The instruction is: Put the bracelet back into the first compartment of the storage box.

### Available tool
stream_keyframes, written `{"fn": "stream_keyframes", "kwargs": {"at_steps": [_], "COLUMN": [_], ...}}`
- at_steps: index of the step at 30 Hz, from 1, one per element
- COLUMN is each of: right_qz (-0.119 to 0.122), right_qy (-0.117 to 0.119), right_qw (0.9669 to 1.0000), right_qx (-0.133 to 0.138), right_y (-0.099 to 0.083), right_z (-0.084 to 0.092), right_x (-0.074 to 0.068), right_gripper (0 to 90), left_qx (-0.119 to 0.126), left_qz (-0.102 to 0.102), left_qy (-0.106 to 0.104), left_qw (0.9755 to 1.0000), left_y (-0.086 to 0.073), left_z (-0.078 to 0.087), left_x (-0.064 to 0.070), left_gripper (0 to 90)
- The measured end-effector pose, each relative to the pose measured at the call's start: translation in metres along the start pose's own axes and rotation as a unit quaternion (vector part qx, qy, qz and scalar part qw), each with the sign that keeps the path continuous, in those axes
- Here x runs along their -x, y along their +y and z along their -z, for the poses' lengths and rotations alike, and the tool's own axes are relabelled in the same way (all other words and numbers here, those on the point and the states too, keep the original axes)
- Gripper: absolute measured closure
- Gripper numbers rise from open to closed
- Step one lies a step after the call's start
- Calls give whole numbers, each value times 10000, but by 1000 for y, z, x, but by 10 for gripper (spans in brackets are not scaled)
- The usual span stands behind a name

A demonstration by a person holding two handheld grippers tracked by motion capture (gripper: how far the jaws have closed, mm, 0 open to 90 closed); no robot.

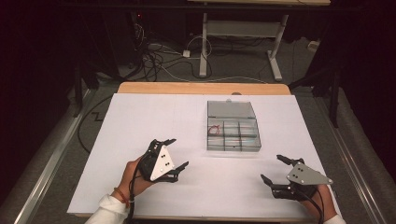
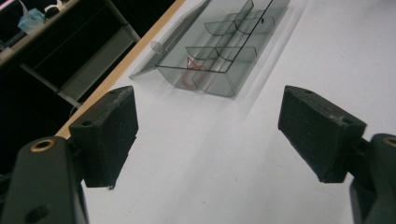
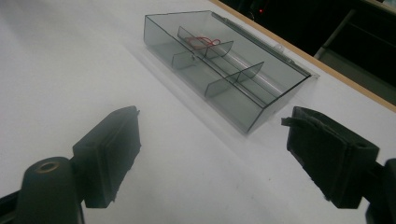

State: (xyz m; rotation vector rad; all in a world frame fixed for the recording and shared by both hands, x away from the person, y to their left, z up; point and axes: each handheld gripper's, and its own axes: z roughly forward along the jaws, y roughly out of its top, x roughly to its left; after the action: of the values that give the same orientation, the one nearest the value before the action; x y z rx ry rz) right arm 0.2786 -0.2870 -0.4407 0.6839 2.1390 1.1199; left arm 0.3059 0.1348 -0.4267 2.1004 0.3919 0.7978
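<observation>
**Approach the open compartment box**

Both grippers are released, jaws spread wide and empty. The compartment box (image 1: 232, 134) sits on the white table (image 1: 140, 116), lid (image 1: 231, 109) folded back beyond it. Bring the left gripper (image 1: 176, 153) and right gripper (image 1: 275, 168), each near the box's front, in slowly and level. Count: one box, six compartments, one red band (image 1: 214, 129) in its far-left compartment.

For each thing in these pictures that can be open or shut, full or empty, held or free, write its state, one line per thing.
Compartment box: open, lid folded back flat on the table, nothing holding it.
Red rubber band: lying loose in one far left compartment of the box.
Other compartments: look empty.
Left gripper: open, holding nothing, short of the box.
Right gripper: open, holding nothing, short of the box.
</observation>
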Motion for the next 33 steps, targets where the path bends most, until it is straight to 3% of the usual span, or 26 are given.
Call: {"fn": "stream_keyframes", "kwargs": {"at_steps": [5,17,26,33], "right_qz": [-9,24,52,52], "right_qy": [-35,-1,28,20], "right_qw": [10000,10000,10000,10000], "right_qx": [14,-2,4,-6], "right_y": [0,0,1,1], "right_z": [0,-1,-1,-1], "right_x": [0,-2,-3,-3], "right_gripper": [181,175,175,175], "left_qx": [-108,-231,-367,-458], "left_qz": [-22,288,412,708], "left_qy": [29,48,66,101], "left_qw": [9999,9993,9985,9964], "left_y": [-8,-32,-52,-68], "left_z": [4,14,24,30], "left_x": [1,-1,-3,-10], "left_gripper": [192,192,192,192]}}
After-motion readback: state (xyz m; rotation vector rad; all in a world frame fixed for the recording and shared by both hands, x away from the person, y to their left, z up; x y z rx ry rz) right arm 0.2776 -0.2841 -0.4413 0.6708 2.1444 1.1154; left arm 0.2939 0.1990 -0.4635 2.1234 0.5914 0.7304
